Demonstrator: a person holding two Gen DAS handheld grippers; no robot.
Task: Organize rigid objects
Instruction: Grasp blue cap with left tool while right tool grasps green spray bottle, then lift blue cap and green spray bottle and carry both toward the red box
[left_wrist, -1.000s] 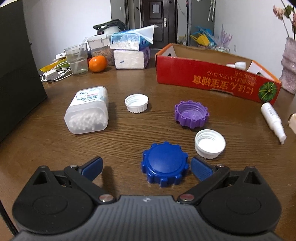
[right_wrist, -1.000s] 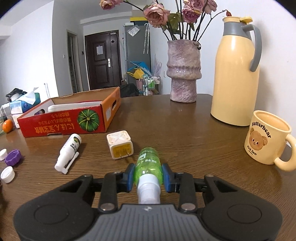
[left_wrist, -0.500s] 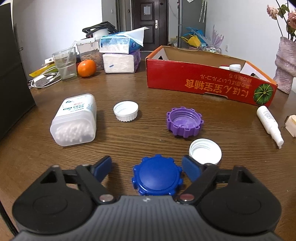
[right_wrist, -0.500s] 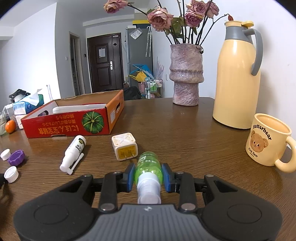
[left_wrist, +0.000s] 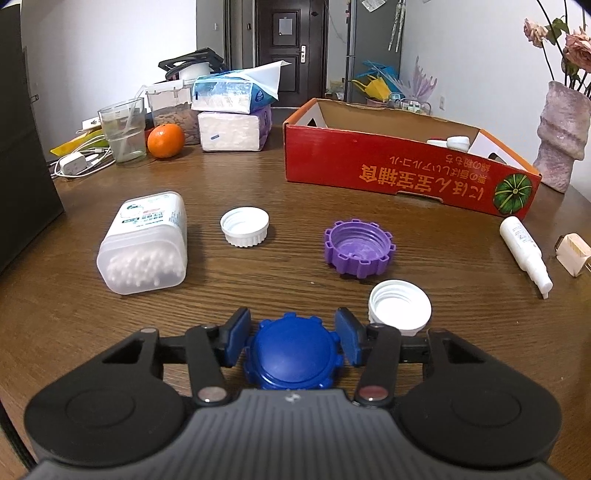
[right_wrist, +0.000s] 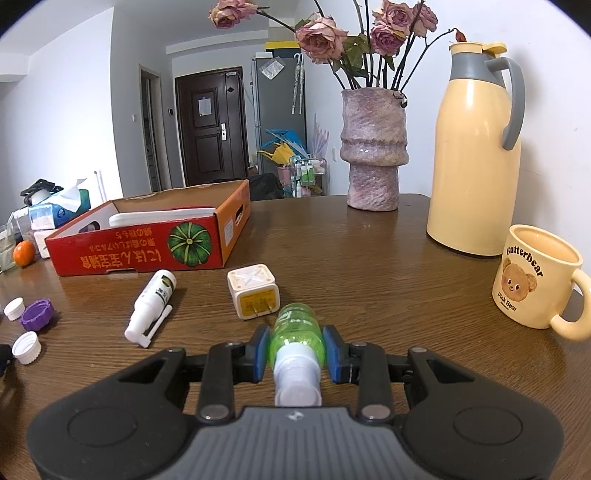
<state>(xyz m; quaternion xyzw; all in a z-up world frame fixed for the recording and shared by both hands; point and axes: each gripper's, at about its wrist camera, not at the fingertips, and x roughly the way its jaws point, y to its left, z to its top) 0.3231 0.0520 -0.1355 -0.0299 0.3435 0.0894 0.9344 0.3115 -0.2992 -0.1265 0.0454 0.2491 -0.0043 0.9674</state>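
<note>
The left gripper (left_wrist: 291, 341) is closing around the blue cap (left_wrist: 293, 356), which lies flat on the tabletop (left_wrist: 295, 184) right between its two blue pads. The pads look like they are touching the cap's bumpy edge, one on each side, so it cannot slip away. The right gripper (right_wrist: 295, 349) is squeezed tight on a little green bottle (right_wrist: 295, 332), with the white nozzle pointing back at the camera. It holds the bottle across its round body, where the pads fit best.

A bit farther off lie a purple cap (left_wrist: 360, 247) and two white caps (left_wrist: 399, 308), all open side up. The red box (left_wrist: 406, 166) sits at the far right with its top open, so it is probably where these small hard things should go.
</note>
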